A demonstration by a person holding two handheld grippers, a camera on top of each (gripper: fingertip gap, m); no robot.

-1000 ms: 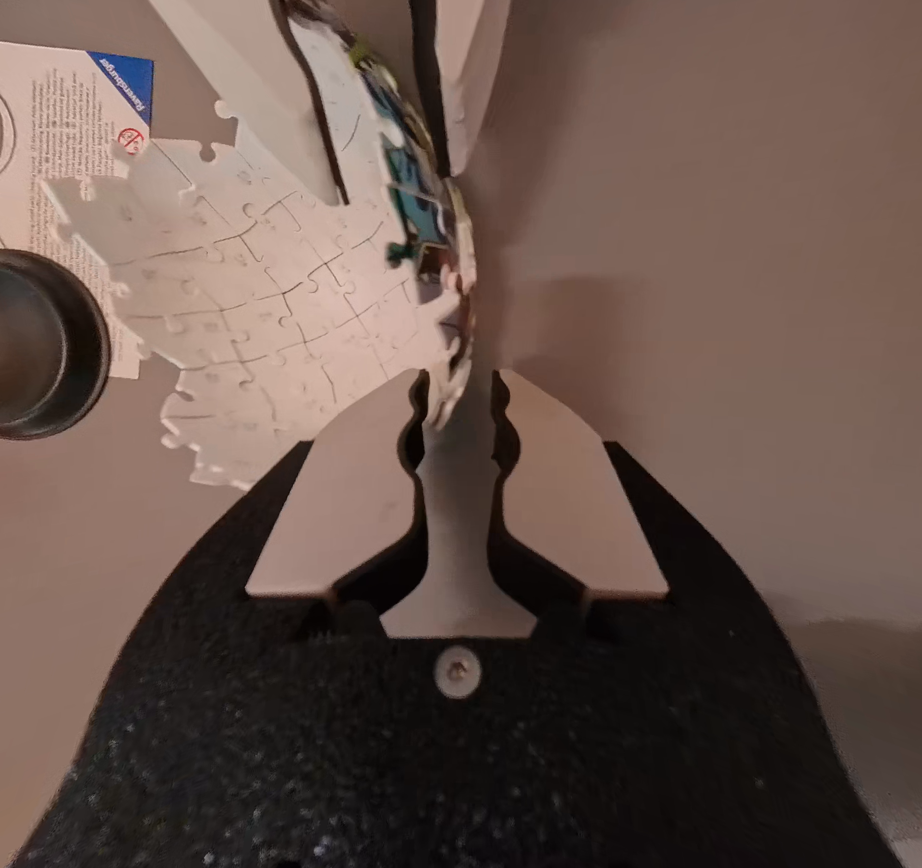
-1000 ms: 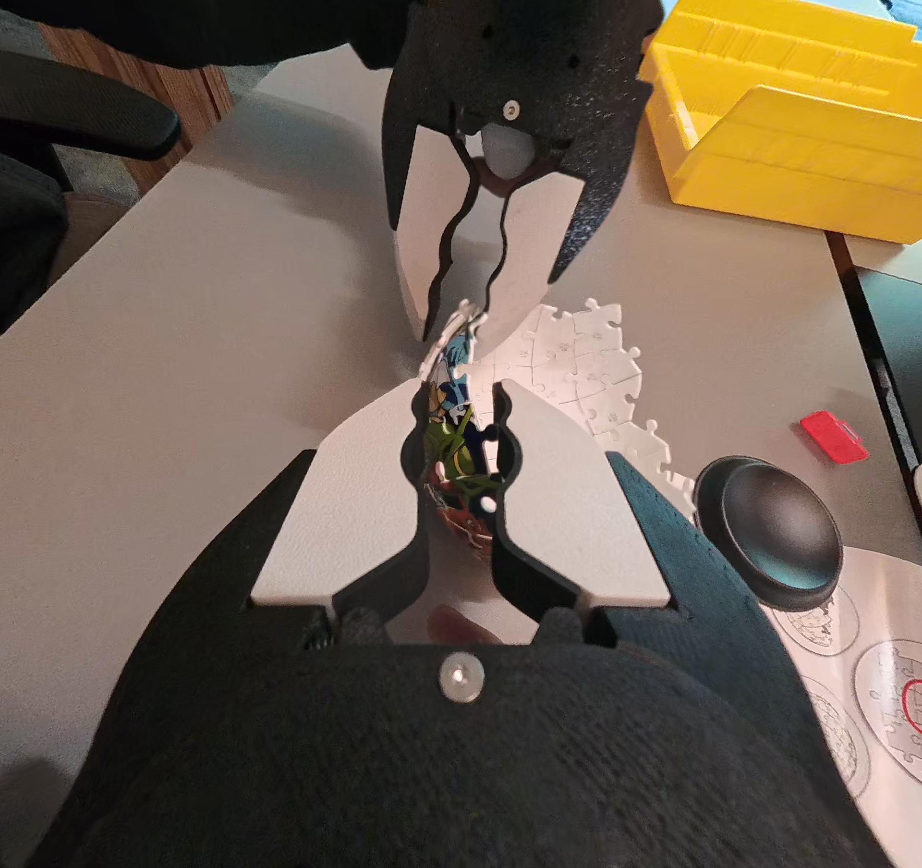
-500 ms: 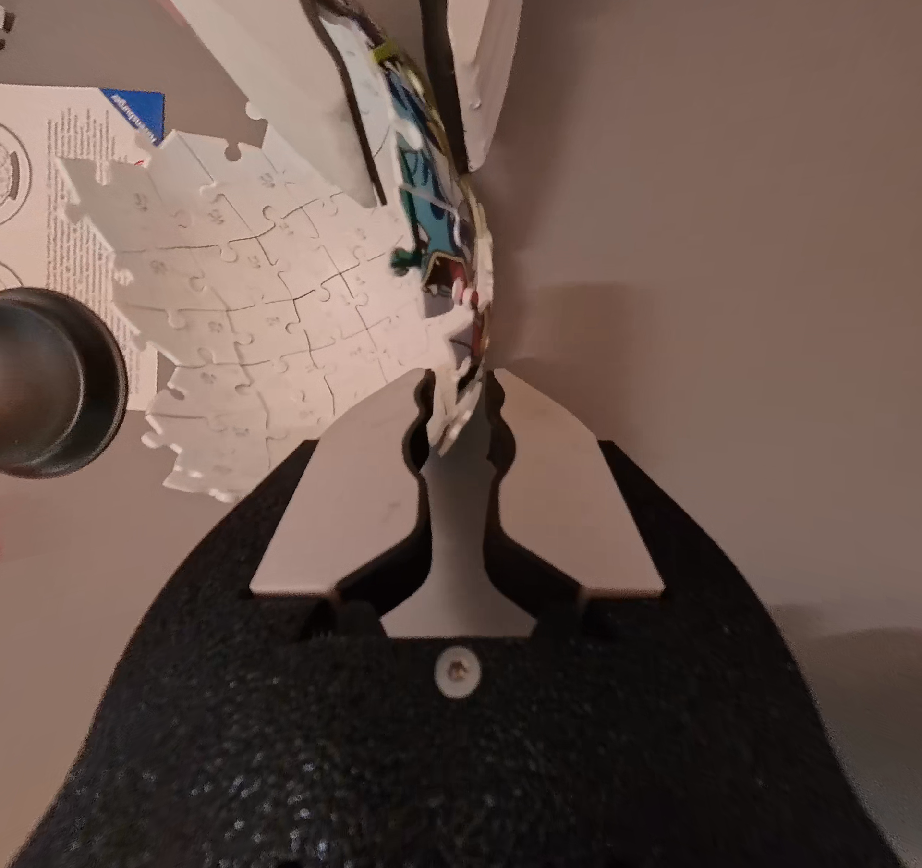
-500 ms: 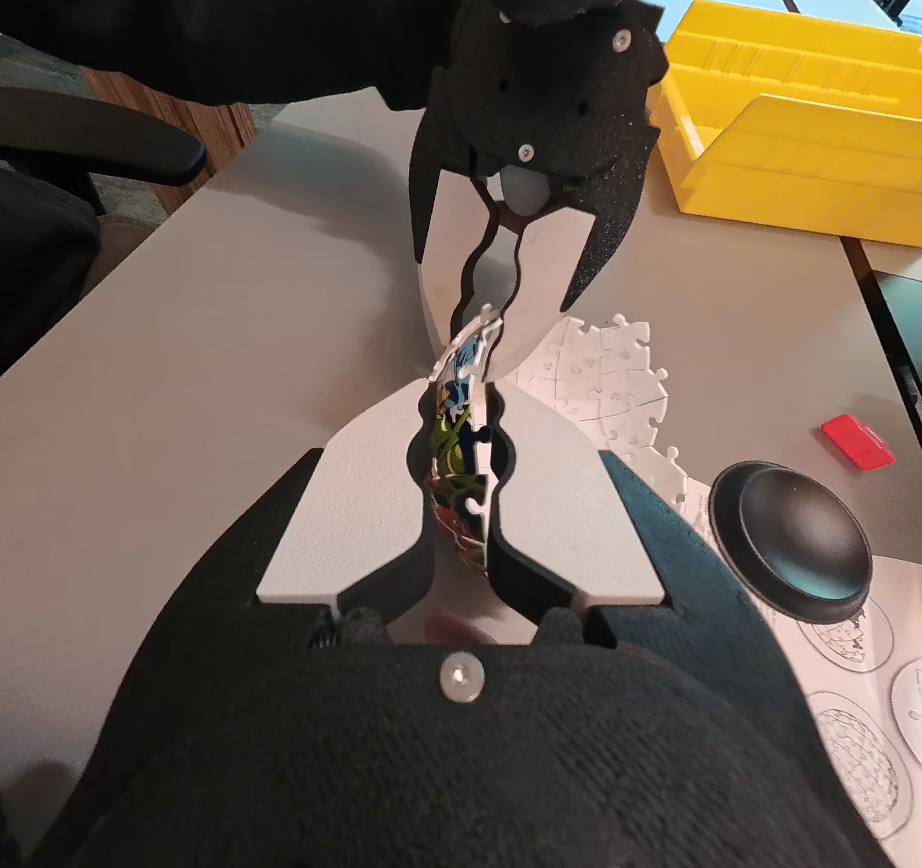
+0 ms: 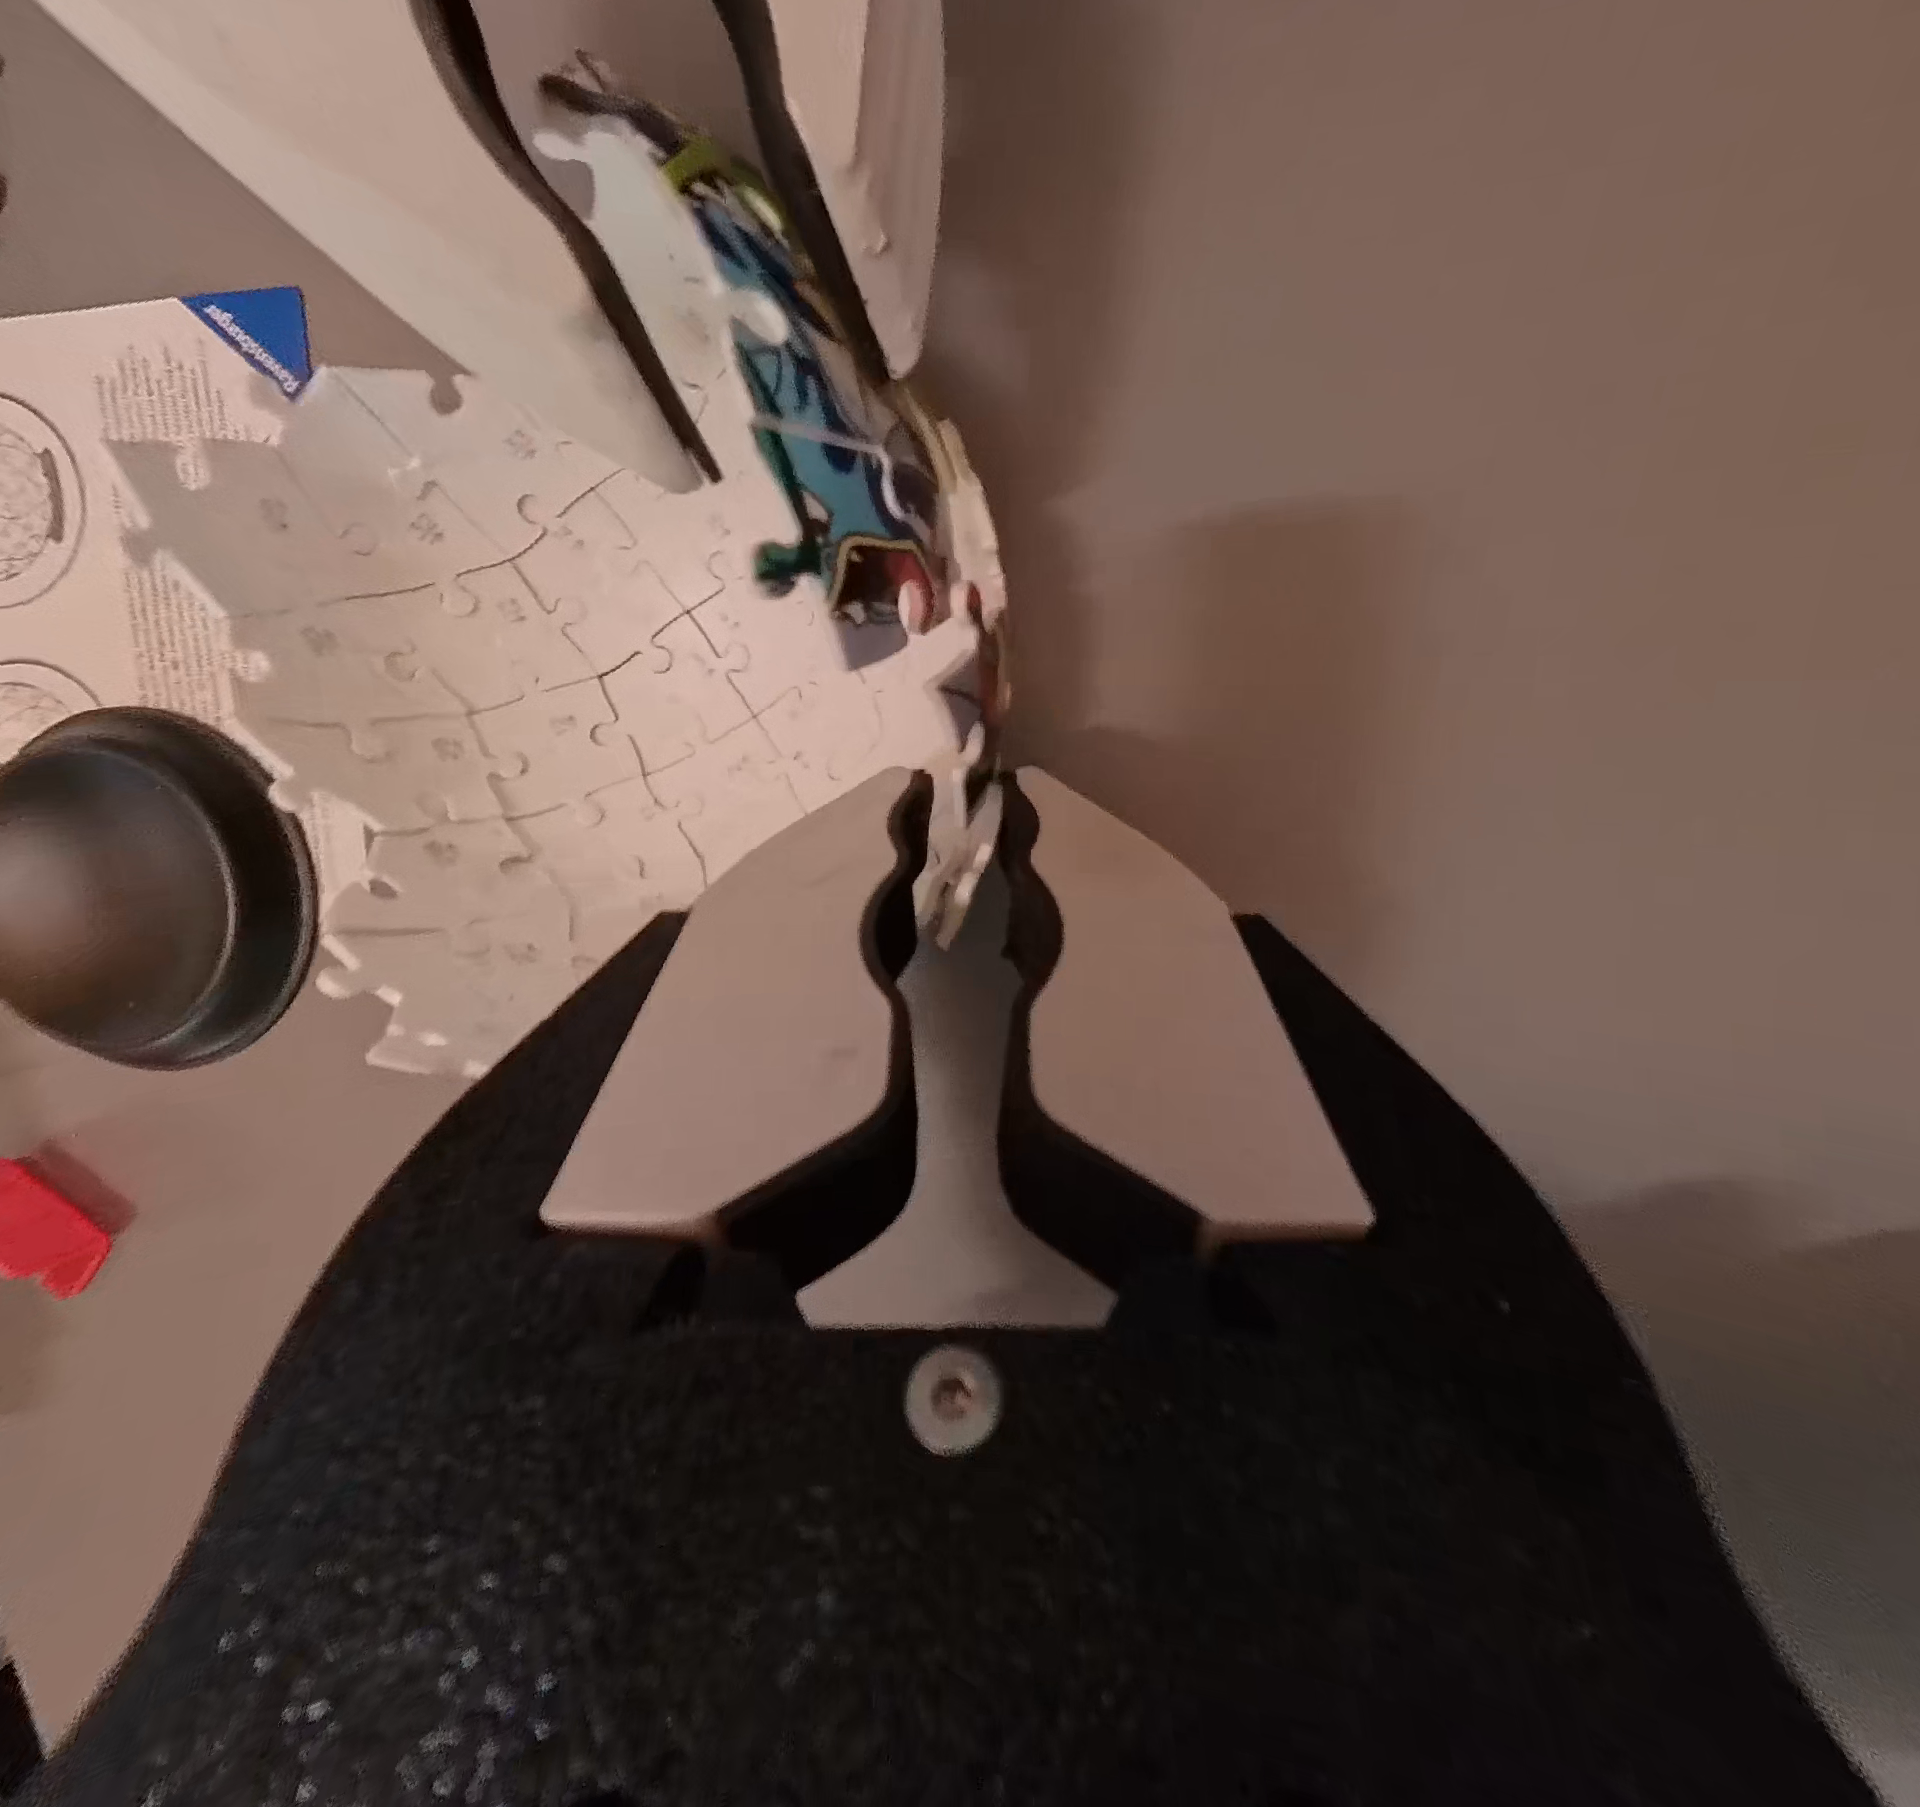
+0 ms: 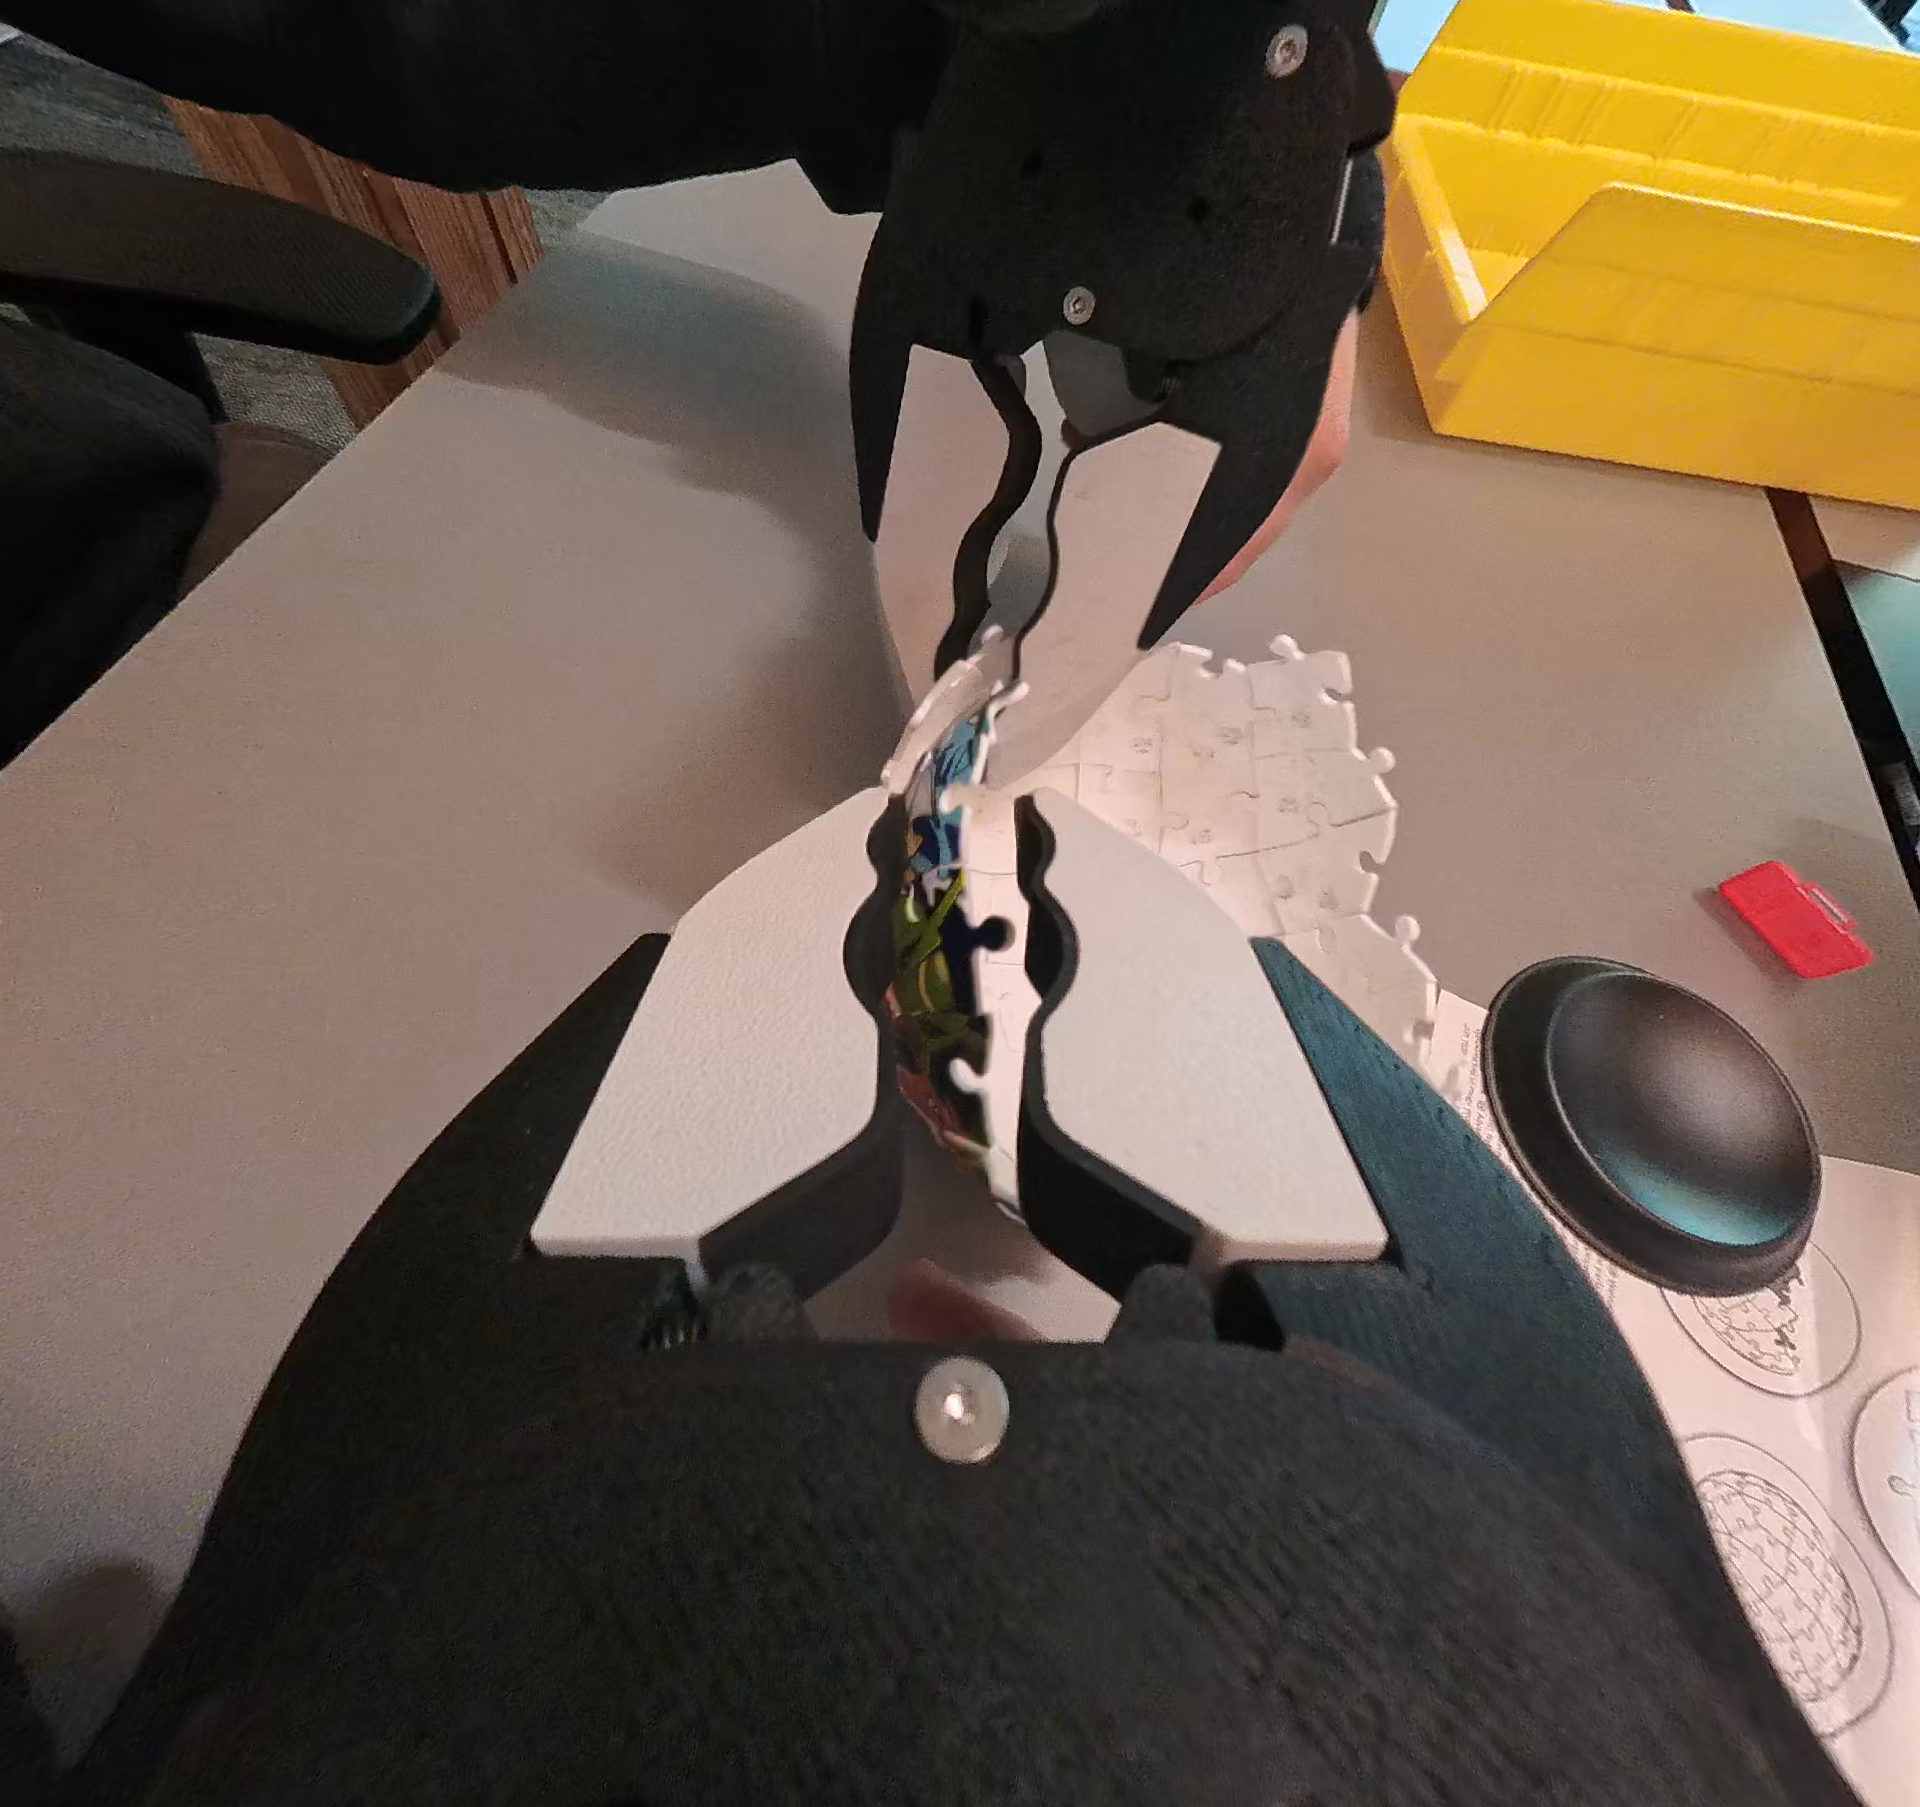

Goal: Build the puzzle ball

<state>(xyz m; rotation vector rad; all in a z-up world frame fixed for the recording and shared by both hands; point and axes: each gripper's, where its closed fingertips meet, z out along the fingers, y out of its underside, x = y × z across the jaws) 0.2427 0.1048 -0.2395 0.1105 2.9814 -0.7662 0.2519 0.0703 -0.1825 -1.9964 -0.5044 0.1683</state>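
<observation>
I have both hand-held grippers meeting nose to nose over the grey desk (image 6: 520,677). My right hand-held gripper (image 6: 951,822) points toward 12 o'clock with its white fingers nearly together, clamped on the lower end of a curved strip of joined puzzle pieces (image 6: 935,988) that stands on edge, printed side in blue, green and red. My left hand-held gripper (image 6: 992,640) comes down from 12 o'clock, tips toward me, and pinches the strip's upper white end; in its own view the tips (image 5: 961,812) close on that same thin edge. At 2 o'clock of the strip a larger assembled puzzle sheet (image 6: 1278,801) lies face down, matte white with knobbed borders, touching the instruction sheet (image 6: 1766,1425). A glossy black dished stand (image 6: 1652,1123) sits on that paper at 3 o'clock, and a small red plastic piece (image 6: 1792,916) lies just beyond it. The yellow plastic bin (image 6: 1662,251) fills the 1 o'clock corner. From 8 to 11 o'clock the desk is smooth bare surface out to its rounded edge, where a black chair armrest (image 6: 208,271) stands.
</observation>
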